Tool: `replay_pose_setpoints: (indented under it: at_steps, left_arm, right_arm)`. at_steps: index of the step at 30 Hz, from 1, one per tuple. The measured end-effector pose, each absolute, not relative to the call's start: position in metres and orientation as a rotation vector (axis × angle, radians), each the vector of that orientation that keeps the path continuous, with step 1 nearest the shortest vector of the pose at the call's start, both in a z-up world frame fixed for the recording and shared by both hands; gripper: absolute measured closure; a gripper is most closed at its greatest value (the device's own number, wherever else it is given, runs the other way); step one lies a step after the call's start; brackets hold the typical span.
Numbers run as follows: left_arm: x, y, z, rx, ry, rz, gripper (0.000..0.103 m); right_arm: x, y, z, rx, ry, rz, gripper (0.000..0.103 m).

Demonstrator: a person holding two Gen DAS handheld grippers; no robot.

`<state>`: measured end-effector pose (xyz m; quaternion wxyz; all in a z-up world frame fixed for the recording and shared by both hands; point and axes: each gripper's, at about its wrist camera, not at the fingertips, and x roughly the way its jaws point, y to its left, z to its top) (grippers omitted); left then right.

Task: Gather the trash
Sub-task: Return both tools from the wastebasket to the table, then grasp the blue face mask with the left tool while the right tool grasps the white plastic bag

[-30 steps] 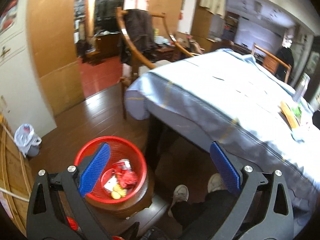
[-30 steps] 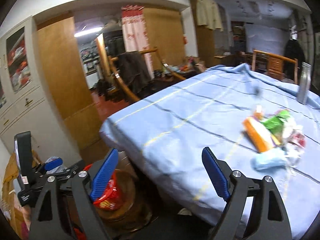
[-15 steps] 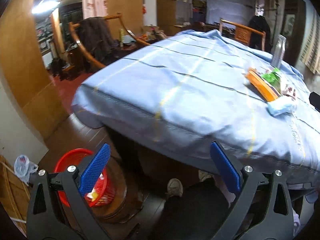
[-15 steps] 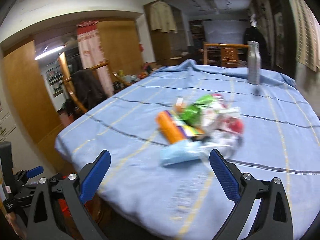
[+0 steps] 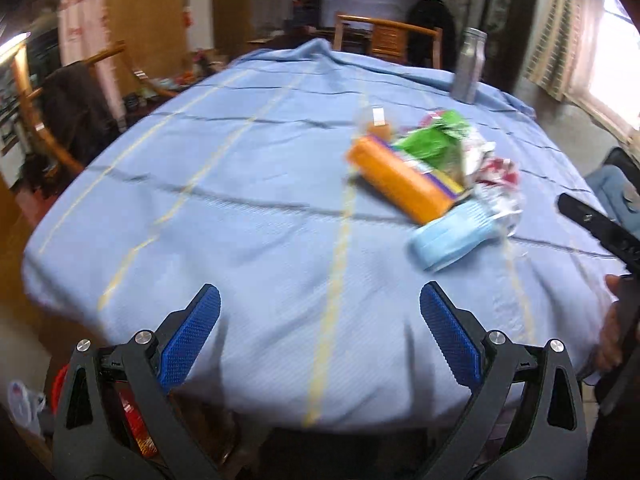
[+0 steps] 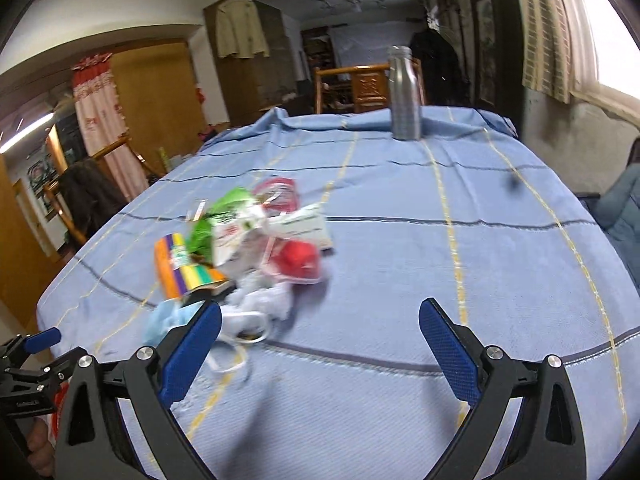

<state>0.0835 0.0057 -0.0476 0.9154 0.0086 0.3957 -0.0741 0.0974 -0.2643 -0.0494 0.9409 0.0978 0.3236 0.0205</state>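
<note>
No readable writing: print on the white wrapper [image 6: 236,236] and the orange packet's [image 5: 400,180] purple-yellow label is blurred past reading. Your trash pile [image 6: 248,248] sits on the blue tablecloth [image 6: 400,248], at 1 o'clock from your left gripper [image 5: 320,340] and 11 o'clock from your right gripper [image 6: 320,354]. Both grippers spread wide, nothing between the pads; the right one's jaws have just been opening. The blue face mask [image 5: 452,236] is partly hidden behind the right gripper's left finger. The red bin [image 5: 60,380] is cut off at 8 o'clock, probably below the table edge. Metal bottle [image 6: 404,96] upright at the far edge. Open cloth from 12 to 3 in the right view.
</note>
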Motion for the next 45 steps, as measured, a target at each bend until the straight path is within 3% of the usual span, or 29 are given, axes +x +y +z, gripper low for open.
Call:
replay_pose_setpoints:
  at_steps: [11,23,30,45]
  left_arm:
    - [0.136,-0.077,-0.059,0.137,0.873,-0.302,0.007]
    - [0.12,0.076,-0.041,-0.063,0.852,0.063,0.007]
    - [0.09,0.059,-0.035,-0.085,0.802,-0.109,0.007]
    - [0.173,0.028,-0.065,0.005,0.902,-0.06,0.007]
  right_arm:
    - [0.106,-0.277,-0.057,0.281,0.684,0.021,0.006]
    - [0.102,-0.276,-0.058,0.286,0.688,0.024,0.006]
    - [0.103,-0.277,-0.06,0.295,0.698,0.027,0.006]
    - [0.109,-0.279,-0.064,0.327,0.738,0.066,0.006]
